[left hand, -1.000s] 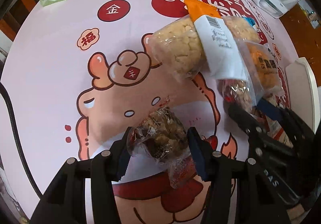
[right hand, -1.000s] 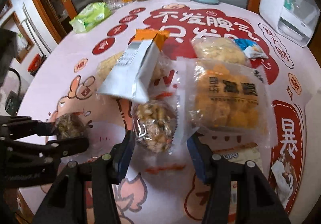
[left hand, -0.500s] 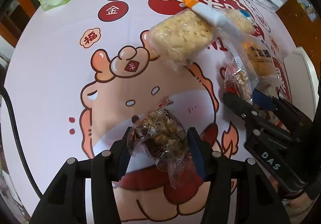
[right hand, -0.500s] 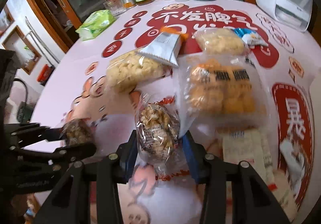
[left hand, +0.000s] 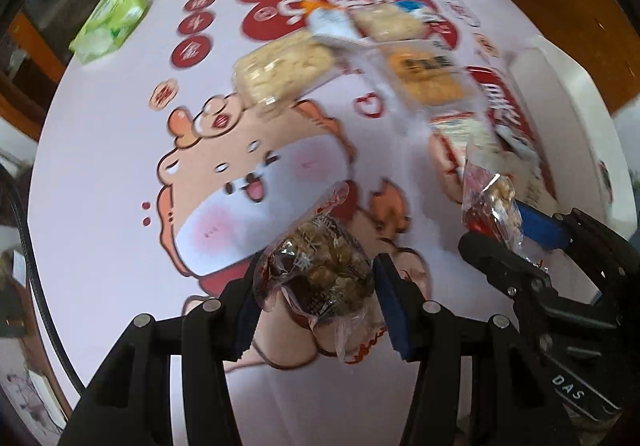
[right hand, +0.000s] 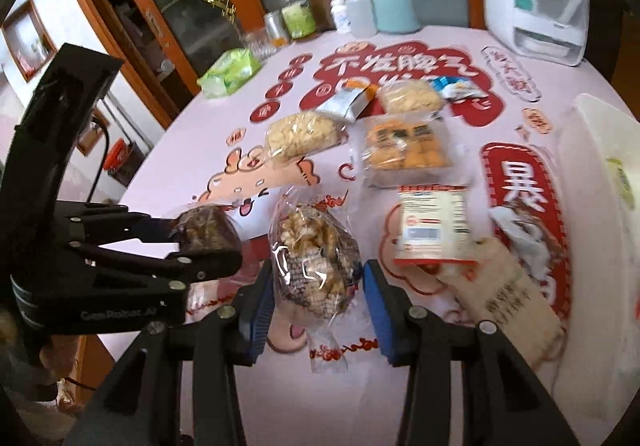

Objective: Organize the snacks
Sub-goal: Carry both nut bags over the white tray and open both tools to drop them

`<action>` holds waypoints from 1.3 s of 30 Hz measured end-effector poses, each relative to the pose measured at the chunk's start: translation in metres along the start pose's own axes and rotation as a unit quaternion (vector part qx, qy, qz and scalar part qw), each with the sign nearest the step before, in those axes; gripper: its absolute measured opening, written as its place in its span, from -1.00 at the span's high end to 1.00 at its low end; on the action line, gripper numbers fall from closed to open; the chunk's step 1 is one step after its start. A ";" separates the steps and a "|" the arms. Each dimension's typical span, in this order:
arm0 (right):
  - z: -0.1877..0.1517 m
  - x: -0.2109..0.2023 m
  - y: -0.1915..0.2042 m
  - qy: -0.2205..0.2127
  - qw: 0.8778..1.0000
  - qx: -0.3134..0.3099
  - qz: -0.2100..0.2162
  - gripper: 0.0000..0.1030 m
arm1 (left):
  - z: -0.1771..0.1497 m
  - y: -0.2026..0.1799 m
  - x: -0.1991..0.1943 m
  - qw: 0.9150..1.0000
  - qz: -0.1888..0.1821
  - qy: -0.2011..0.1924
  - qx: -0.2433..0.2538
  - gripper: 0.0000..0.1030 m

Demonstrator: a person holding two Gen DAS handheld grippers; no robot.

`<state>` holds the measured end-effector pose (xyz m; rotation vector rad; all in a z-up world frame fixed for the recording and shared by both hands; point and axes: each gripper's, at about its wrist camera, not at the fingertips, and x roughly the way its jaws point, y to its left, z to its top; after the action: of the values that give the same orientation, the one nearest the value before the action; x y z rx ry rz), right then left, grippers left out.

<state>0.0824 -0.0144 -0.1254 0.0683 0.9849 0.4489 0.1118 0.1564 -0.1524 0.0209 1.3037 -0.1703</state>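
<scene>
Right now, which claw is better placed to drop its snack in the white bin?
Right. The right claw, holding its snack ball, is nearer the white bin on the right edge; the left claw sits farther left.

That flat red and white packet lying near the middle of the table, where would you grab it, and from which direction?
Probably by its near short edge, coming in low from the front. The red and white packet lies flat, label up, so only a thin edge fits between two fingers. Its near end is free, though a tan packet sits close on the right. Both claws already hold nut-cluster snacks.
</scene>
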 end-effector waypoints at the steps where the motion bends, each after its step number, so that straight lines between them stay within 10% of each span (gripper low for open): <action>1: -0.001 -0.008 -0.003 -0.007 1.000 0.003 -0.003 0.16 | 0.000 -0.007 -0.004 1.000 -0.001 -0.003 0.006 0.00; 22: -0.033 -0.146 -0.166 -0.134 0.958 0.187 -0.171 0.15 | 0.057 -0.235 -0.065 0.980 -0.044 -0.090 0.172 0.00; 39: -0.055 -0.127 -0.245 -0.084 0.953 0.239 -0.167 0.11 | 0.142 -0.379 -0.031 0.970 -0.042 -0.123 0.206 -0.01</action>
<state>0.0602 -0.2953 -0.1183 0.3659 0.8977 -0.1124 0.1880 -0.2298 -0.0540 0.2913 1.0042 -0.4993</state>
